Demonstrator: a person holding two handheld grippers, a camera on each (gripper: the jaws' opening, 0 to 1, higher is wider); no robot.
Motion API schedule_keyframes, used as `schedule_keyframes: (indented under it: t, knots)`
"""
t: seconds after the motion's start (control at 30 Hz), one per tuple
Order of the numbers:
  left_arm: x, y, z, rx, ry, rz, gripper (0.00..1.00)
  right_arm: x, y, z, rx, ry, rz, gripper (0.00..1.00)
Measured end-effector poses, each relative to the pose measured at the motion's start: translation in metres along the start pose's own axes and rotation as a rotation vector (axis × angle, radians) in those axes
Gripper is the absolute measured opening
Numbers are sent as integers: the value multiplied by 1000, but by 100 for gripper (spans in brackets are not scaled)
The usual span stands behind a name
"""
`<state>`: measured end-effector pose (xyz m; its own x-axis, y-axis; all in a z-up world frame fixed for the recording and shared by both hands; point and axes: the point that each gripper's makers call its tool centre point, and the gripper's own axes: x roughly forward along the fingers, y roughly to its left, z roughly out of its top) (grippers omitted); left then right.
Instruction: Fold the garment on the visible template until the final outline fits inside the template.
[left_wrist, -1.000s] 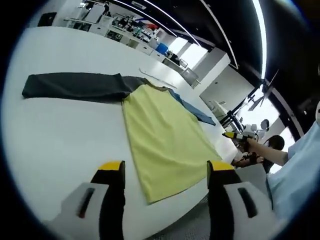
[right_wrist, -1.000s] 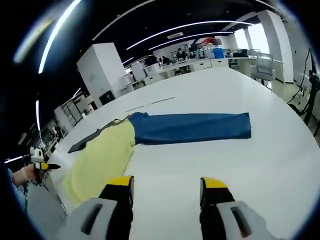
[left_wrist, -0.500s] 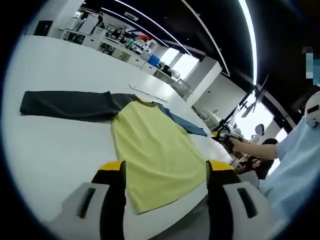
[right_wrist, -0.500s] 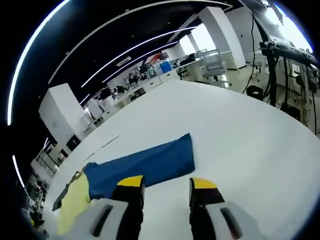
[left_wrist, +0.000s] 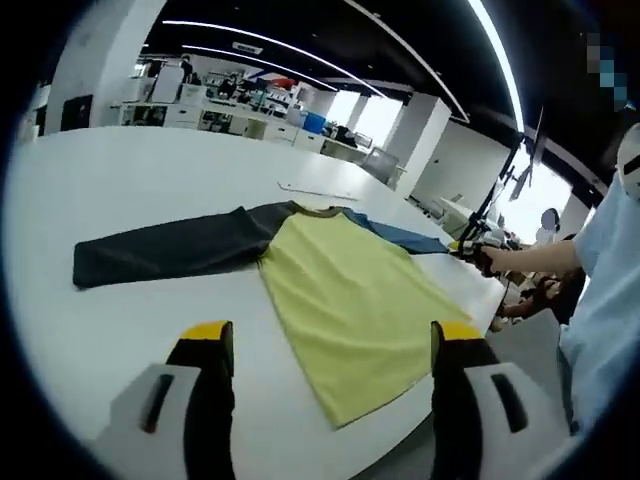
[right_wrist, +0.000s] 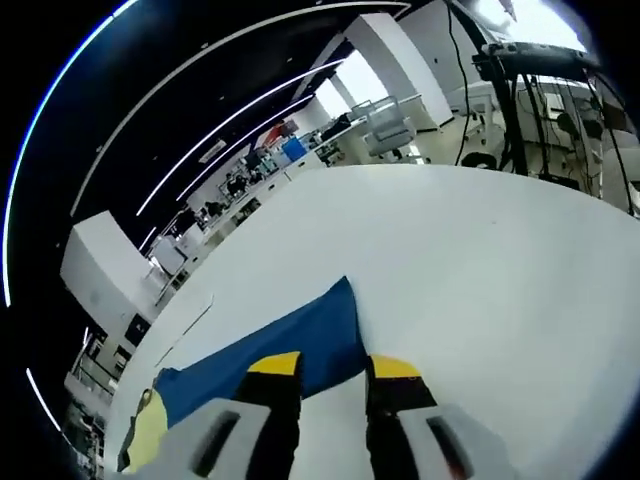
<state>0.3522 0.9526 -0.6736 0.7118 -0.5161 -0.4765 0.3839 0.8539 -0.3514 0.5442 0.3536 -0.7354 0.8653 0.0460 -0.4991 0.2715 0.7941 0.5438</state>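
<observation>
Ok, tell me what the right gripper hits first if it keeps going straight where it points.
Probably the blue sleeve. The right gripper points at the sleeve's near edge by the cuff end, jaws slightly apart, with only a strip of white table between. Depth is hard to judge in this fisheye view.

Left claw (left_wrist: 330, 345) with yellow-tipped black jaws spread wide apart, nothing between them, right claw (right_wrist: 332, 372) with its yellow-tipped jaws close together but a small gap showing, person's hand (left_wrist: 490, 258) reaching out on a pale blue sleeve (left_wrist: 605, 300)
</observation>
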Motion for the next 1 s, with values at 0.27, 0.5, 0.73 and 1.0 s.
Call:
schedule_keyframes:
  t: [0.27, 0.5, 0.73, 1.0]
  knots:
    - [4, 11, -16, 37, 75, 35, 81, 0, 0, 12, 77, -51, -8, 0]
    - [9, 12, -25, 43, 77, 37, 82, 2, 23, 34, 47, -61, 105, 0]
    - [11, 5, -33, 88, 95, 31, 82, 13, 91, 46, -65, -41, 319, 0]
    - [9, 2, -32, 81, 62, 31, 80, -2, 195, 21, -172, 9, 502, 0]
